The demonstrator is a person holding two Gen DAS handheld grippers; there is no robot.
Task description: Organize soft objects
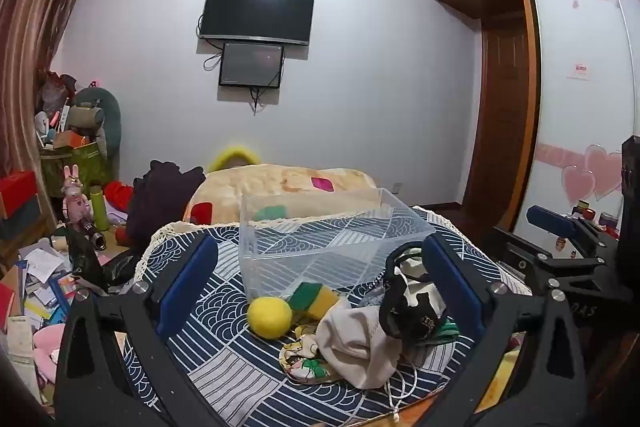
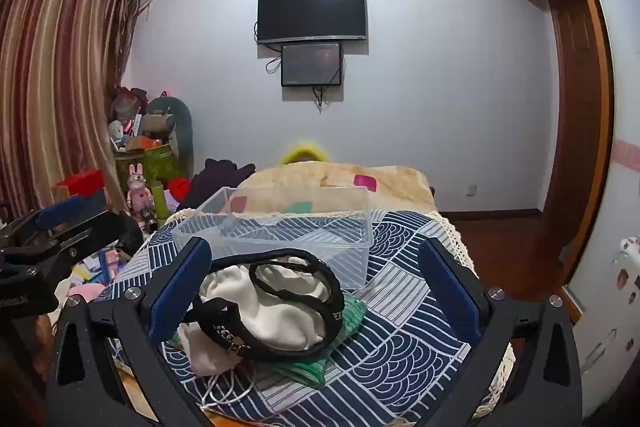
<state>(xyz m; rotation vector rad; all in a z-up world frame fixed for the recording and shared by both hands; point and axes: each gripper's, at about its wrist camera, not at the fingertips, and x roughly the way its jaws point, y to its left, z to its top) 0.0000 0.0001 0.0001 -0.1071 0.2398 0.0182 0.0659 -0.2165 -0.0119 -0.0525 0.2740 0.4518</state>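
Observation:
A clear plastic bin (image 1: 320, 247) stands empty on the blue patterned cloth (image 1: 208, 311); it also shows in the right wrist view (image 2: 280, 227). In front of it lie a yellow ball (image 1: 269, 317), a green and yellow sponge (image 1: 314, 299), a white drawstring pouch (image 1: 356, 343), a black and white bag (image 1: 412, 307) and a green cloth (image 2: 352, 315). My left gripper (image 1: 320, 291) is open above this pile. My right gripper (image 2: 316, 291) is open over the white pouch (image 2: 276, 311) and the bag's black straps (image 2: 296, 267). Neither holds anything.
A beige blanket (image 1: 280, 187) lies behind the bin. Clutter, a rabbit figure (image 1: 76, 195) and papers (image 1: 36, 283) fill the floor at left. A wardrobe (image 1: 580, 87) stands at right. The right gripper's body (image 1: 568, 259) shows at the left view's right edge.

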